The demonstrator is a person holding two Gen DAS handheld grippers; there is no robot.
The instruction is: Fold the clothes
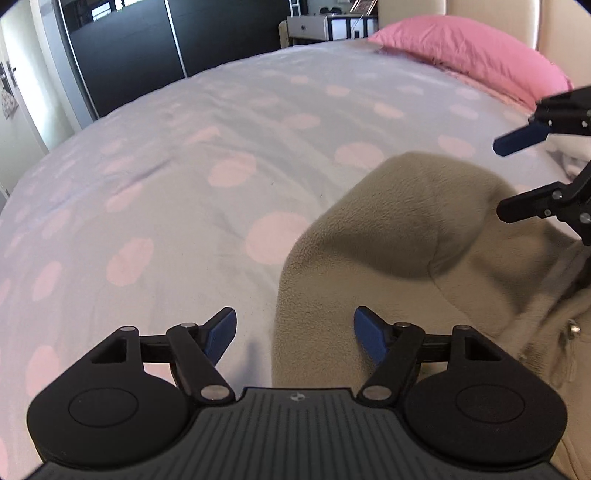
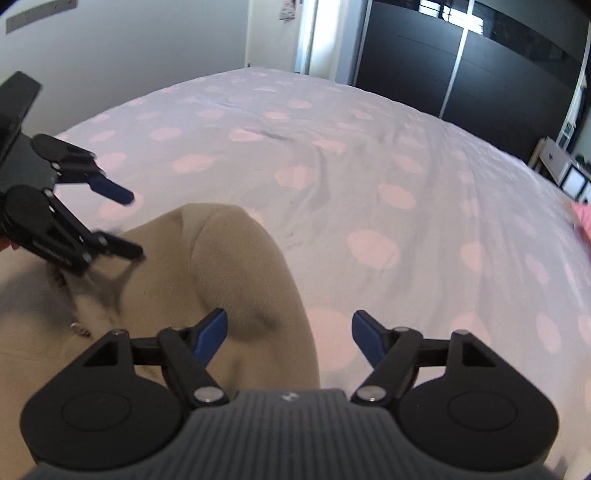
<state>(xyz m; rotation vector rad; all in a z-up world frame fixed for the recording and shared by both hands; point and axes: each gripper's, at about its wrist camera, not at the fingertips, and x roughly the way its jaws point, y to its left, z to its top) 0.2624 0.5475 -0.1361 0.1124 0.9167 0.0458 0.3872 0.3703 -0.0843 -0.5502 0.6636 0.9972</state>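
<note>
A beige fleece garment (image 1: 406, 240) with a zip pull (image 1: 570, 328) lies on the bed, with a rounded folded edge toward the middle of the bed. My left gripper (image 1: 295, 332) is open just above its near edge; nothing is pinched, and the right-hand finger hangs over the fleece. My right gripper (image 1: 506, 177) enters from the right edge, open above the garment. In the right wrist view, the right gripper (image 2: 288, 332) stands open over the fleece (image 2: 240, 266) edge, nothing pinched. The left gripper (image 2: 129, 223) is open at the left, above the garment.
The bed cover (image 1: 184, 184) is pale lilac with pink dots and a few wrinkles (image 2: 317, 162). A pink pillow (image 1: 461, 51) lies at the head of the bed. A black wardrobe (image 2: 461, 66) and a white bedside unit (image 1: 314, 26) stand beyond the bed.
</note>
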